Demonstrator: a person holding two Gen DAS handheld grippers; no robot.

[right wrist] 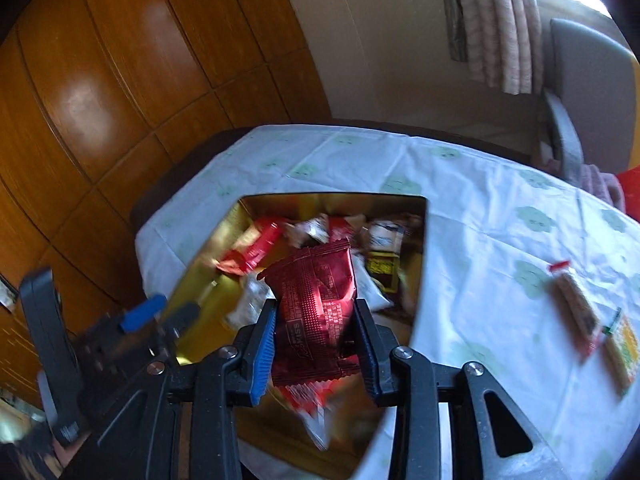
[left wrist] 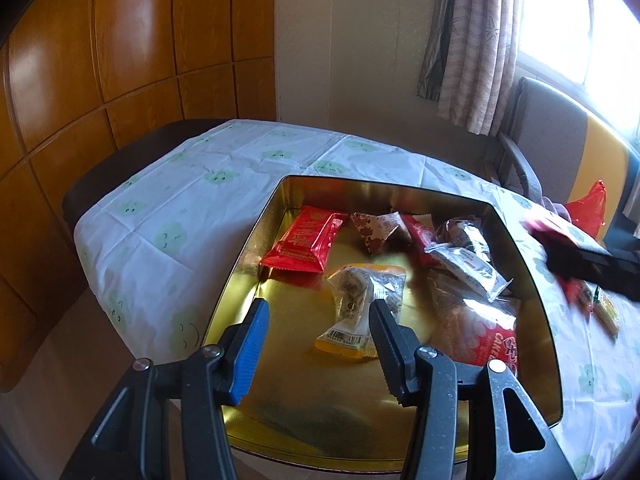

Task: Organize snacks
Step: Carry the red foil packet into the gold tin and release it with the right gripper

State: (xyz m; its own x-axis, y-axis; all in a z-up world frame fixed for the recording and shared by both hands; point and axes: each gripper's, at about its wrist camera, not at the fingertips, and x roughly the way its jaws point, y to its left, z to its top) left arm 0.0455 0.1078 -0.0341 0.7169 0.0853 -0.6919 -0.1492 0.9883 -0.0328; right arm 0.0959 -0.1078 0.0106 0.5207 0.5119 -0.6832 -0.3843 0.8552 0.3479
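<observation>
A gold tin box (left wrist: 248, 240) stands on the table and holds several snack packets: a red one (left wrist: 306, 240), a yellow-and-clear one (left wrist: 360, 304), a patterned one (left wrist: 378, 228) and a "cake" packet (left wrist: 486, 340). My left gripper (left wrist: 318, 312) is open and empty above the tin's near half. My right gripper (right wrist: 316, 308) is shut on a dark red snack packet (right wrist: 316, 296) and holds it above the tin (right wrist: 420, 264). It shows blurred at the right of the left wrist view (left wrist: 576, 264). The left gripper shows at the left of the right wrist view (right wrist: 160, 312).
A white tablecloth with green prints (left wrist: 208, 184) covers the table. Loose snack packets lie on the cloth right of the tin (right wrist: 576, 312), (right wrist: 620, 344). A red bag (left wrist: 588, 204) and a grey chair (right wrist: 588, 80) stand at the far right. Wooden panelling (left wrist: 120, 60) stands behind.
</observation>
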